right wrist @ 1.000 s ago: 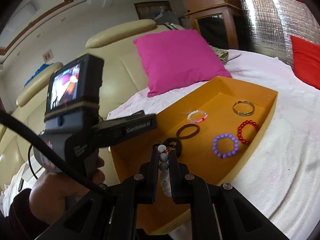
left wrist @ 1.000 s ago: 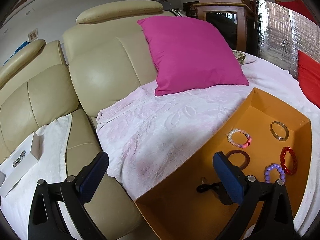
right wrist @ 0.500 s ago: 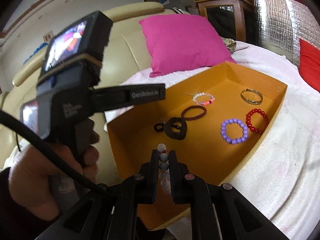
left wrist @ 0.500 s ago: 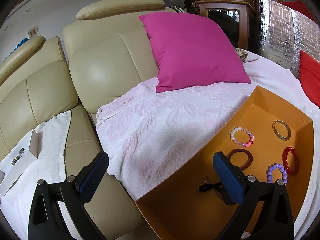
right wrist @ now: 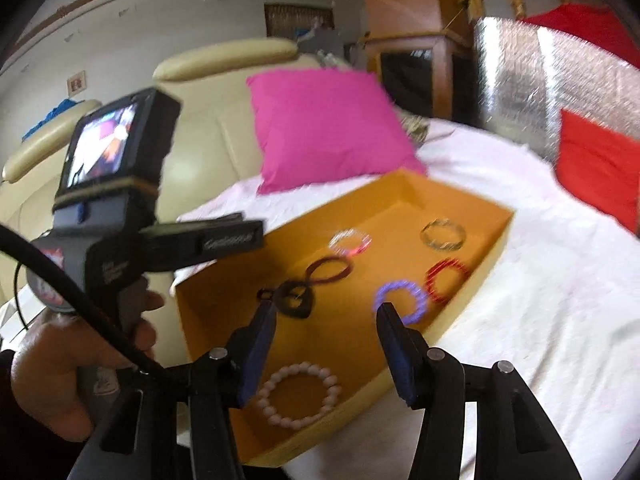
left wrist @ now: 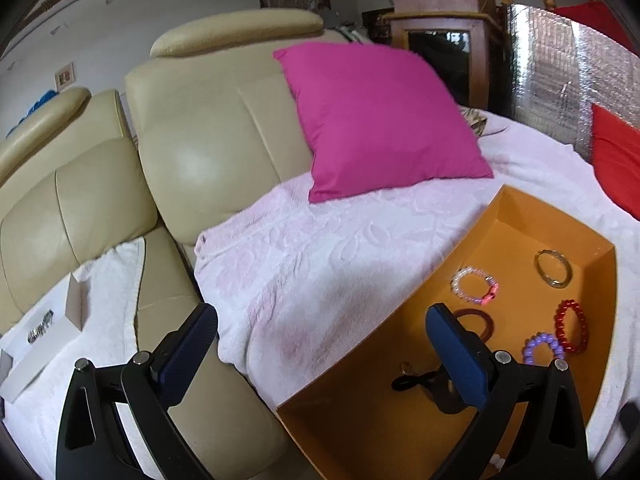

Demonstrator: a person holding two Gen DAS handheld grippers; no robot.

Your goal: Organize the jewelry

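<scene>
An orange tray point(right wrist: 492, 240) point(left wrist: 360, 412) lies on a pink-white blanket on the sofa. In it lie a pale pink bead bracelet point(right wrist: 298, 394), a purple bead bracelet point(right wrist: 400, 300) point(left wrist: 542, 346), a red bead bracelet point(right wrist: 446, 278) point(left wrist: 572, 330), a metal bangle point(right wrist: 442, 234) point(left wrist: 554, 268), a white-pink bead bracelet point(right wrist: 350, 240) point(left wrist: 476, 284), a brown ring point(right wrist: 328, 270) point(left wrist: 480, 318) and a black piece point(right wrist: 292, 300). My right gripper point(right wrist: 326, 340) is open and empty above the pale bracelet. My left gripper point(left wrist: 320, 344) is open and empty over the tray's left edge.
A magenta pillow point(left wrist: 380, 120) leans on the cream sofa back point(left wrist: 212, 140). A red pillow point(left wrist: 616, 164) lies at the right. A white box point(left wrist: 44, 340) with a small item sits on a white towel at the left. The left hand-held gripper's body point(right wrist: 108, 220) stands left of the tray.
My right gripper has opened and let go of the pale pink bead bracelet, which now lies in the tray's near corner. The left gripper has hardly moved.
</scene>
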